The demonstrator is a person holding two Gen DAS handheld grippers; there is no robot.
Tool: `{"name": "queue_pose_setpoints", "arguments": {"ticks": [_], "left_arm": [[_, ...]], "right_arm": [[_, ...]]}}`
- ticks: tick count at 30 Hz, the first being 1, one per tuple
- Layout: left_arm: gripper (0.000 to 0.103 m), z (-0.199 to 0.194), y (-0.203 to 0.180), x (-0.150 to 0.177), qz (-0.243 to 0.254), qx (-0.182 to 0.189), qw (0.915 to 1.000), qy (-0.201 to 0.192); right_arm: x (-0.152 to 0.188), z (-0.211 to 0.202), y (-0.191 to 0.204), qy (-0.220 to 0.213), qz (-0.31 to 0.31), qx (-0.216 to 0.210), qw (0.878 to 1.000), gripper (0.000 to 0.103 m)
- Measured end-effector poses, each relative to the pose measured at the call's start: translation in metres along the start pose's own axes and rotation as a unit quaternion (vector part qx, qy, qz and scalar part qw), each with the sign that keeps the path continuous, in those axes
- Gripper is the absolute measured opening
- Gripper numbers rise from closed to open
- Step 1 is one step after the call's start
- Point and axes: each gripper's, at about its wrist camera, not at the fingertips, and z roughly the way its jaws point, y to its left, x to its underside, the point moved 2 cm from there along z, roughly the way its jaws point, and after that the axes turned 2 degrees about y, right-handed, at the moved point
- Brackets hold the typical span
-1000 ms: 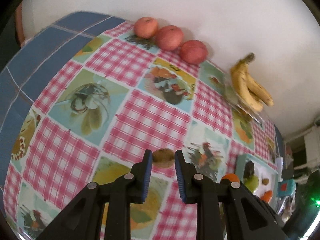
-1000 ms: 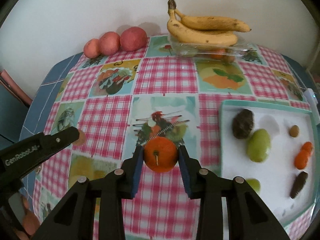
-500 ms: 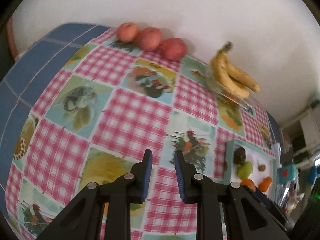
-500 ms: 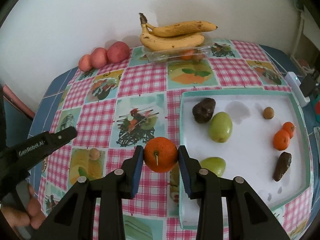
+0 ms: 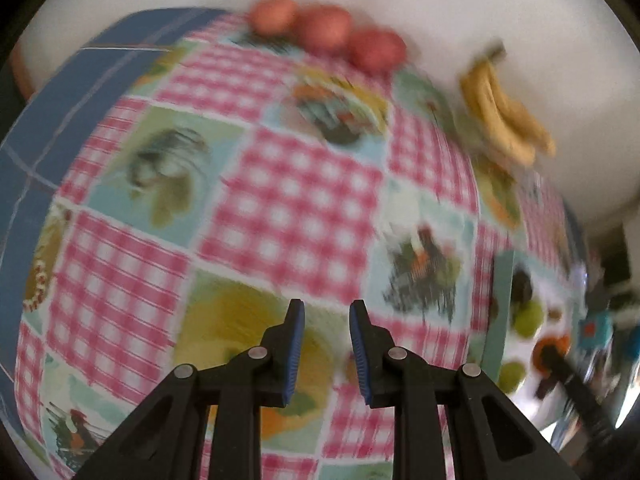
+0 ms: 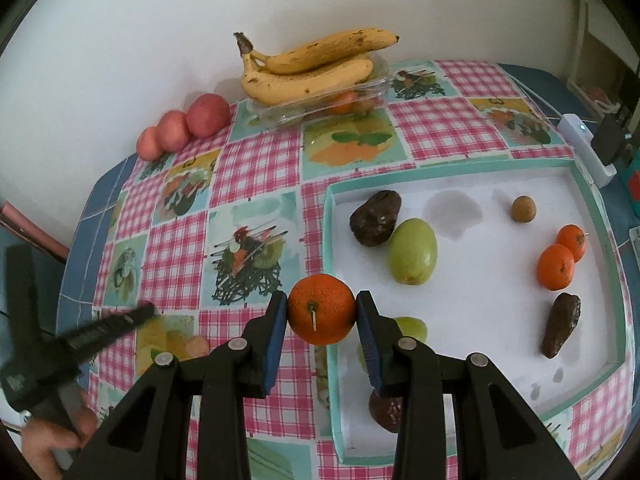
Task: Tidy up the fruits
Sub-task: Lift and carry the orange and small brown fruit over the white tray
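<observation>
1. Orange rind fills the right gripper: its blue-padded fingers are clamped on either side of a tangerine, held over the near-left rim of the tray.
2. Inside that white, teal-edged tray lie a green mango touching a dark avocado, a small brown round fruit toward the far side, two more tangerines touching each other at the right, and another dark avocado just beside them.
3. Partly hidden behind the right gripper, in the tray's near-left corner, are a second green fruit and a dark fruit.
4. Beyond the tray, bananas rest on a clear plastic container; three red apples sit in a row to its left by the wall.
5. Left of the tray, the left gripper hangs over the checked tablecloth, fingers apart with nothing between them; its view is blurred.
</observation>
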Motion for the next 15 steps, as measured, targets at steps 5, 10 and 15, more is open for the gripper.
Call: {"name": "queue_pose_setpoints", "arguments": {"ticks": [5,10,15], "left_arm": [[0.039,0.025,-0.027,0.02,0.059,-0.025,0.9965,0.054],[0.043,0.038,-0.037,0.032,0.087,-0.053,0.9929,0.06],[0.031,0.04,-0.041,0.035,0.09,-0.055,0.9928,0.056]], "right_arm": [[-0.001,-0.002,-0.004,0.0,0.004,-0.003,1.0,0.037],[-0.001,-0.004,-0.004,-0.002,0.006,-0.009,1.0,0.037],[-0.002,-0.006,-0.006,-0.005,0.011,-0.013,1.0,0.037]]}}
